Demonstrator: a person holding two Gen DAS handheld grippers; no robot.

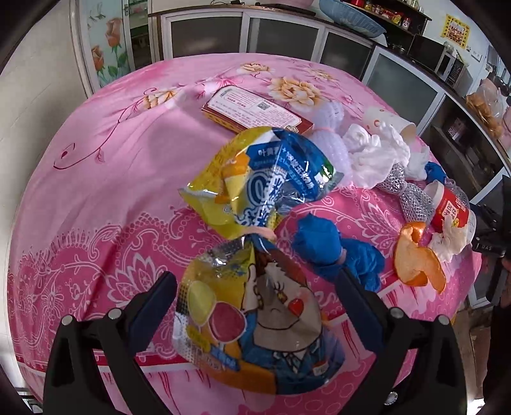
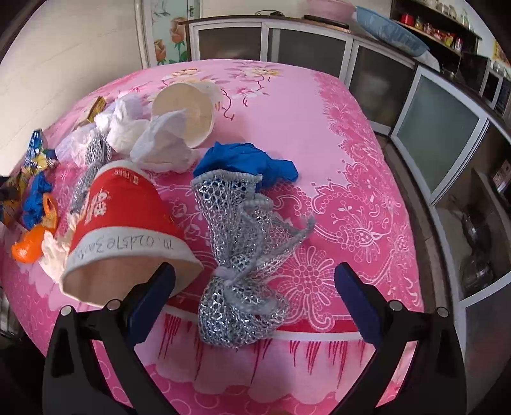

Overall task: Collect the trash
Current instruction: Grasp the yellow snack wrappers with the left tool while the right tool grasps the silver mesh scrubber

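Note:
Trash lies on a table with a pink floral cloth (image 1: 95, 178). My left gripper (image 1: 255, 289) is open, its fingers either side of a yellow-blue snack bag (image 1: 255, 319) tied at the middle. Behind it are a blue glove (image 1: 322, 245), orange peel (image 1: 415, 258), a red paper cup (image 1: 450, 207), white tissues (image 1: 377, 153) and a red-white box (image 1: 252, 111). My right gripper (image 2: 255, 281) is open around a silver mesh bundle (image 2: 242, 255). The red cup (image 2: 127, 223) lies on its side by its left finger. A blue glove (image 2: 249, 159), tissues (image 2: 159, 143) and a white cup (image 2: 191, 108) lie beyond.
Glass-door cabinets (image 1: 287, 35) run along the back and right, with a blue basin (image 1: 351, 16) and jars on top. The table's front edge (image 2: 287, 338) is just under my right gripper. A floral glass door (image 1: 108, 48) stands at the far left.

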